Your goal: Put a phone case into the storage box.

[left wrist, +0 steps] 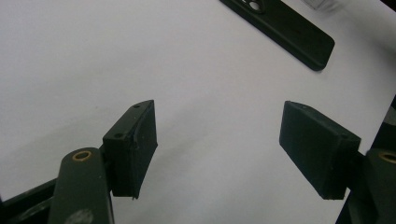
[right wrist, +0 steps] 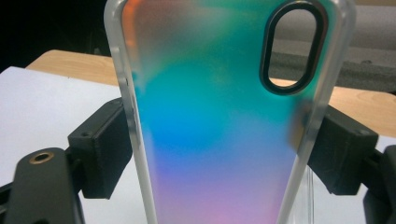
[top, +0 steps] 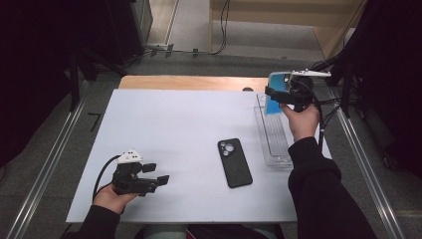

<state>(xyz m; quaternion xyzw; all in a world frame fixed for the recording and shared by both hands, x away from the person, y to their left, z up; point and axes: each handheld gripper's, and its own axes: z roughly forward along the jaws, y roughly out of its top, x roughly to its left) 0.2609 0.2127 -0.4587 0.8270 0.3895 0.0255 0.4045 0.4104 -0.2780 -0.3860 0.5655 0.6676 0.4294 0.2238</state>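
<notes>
I am looking down on a white surface [top: 169, 134] that lies over a wooden top, with grey floor and dark curtains around it. At about 3 o'clock on the white sheet a clear plastic tray [top: 272, 134] runs lengthwise along the edge. Near the middle, toward 5 o'clock, a black phone [top: 234, 163] lies flat with its camera cluster facing up.

My right forearm, in a black sleeve, comes up from 5 o'clock and bends toward 1 o'clock, the hand raised above the far end of the tray. The right claw [top: 274, 94] is pinching an iridescent phone case [right wrist: 219, 121] by its two long edges; in the right gripper view the case stands upright between the pads, teal at the top fading to blue and pink lower down, with its oval camera cutout at the upper right. The case is lifted off the tray, well apart from the phone.

My left hand sits low at 7 o'clock, wrist close to the near edge. The left claw [left wrist: 219, 149] is spread wide with nothing between its pads, hovering just above bare white sheet and pointing toward the phone.
</notes>
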